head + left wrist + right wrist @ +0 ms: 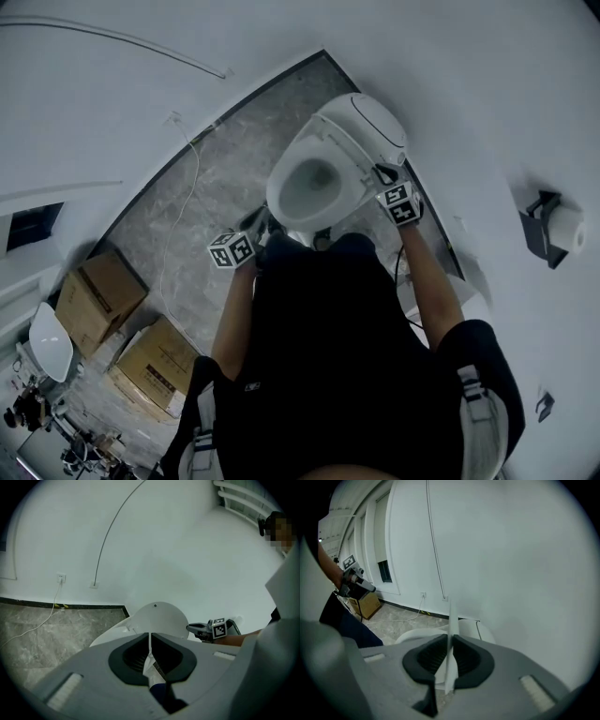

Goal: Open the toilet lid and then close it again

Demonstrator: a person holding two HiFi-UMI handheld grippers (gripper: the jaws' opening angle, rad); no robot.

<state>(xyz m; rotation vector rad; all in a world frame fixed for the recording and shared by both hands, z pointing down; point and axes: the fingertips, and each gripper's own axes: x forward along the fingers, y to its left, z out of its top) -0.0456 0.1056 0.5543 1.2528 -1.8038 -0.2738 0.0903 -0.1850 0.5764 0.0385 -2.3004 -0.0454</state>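
Left tool (150,645) is shut and hangs in front of the toilet (314,183), over the floor (206,178). Our right tool (449,651) is clamped on the right edge of the lid (157,617) (in that tool's own view we see the lid edge-on, a thin white strip between the jaws). We find the lid upright at the back of the toilet, the seat (342,155) down. Boxes (98,300) sit well off to our left.

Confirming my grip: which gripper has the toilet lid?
The right gripper, shut on the toilet lid's thin white edge; the left gripper is clear of it, by the bowl.
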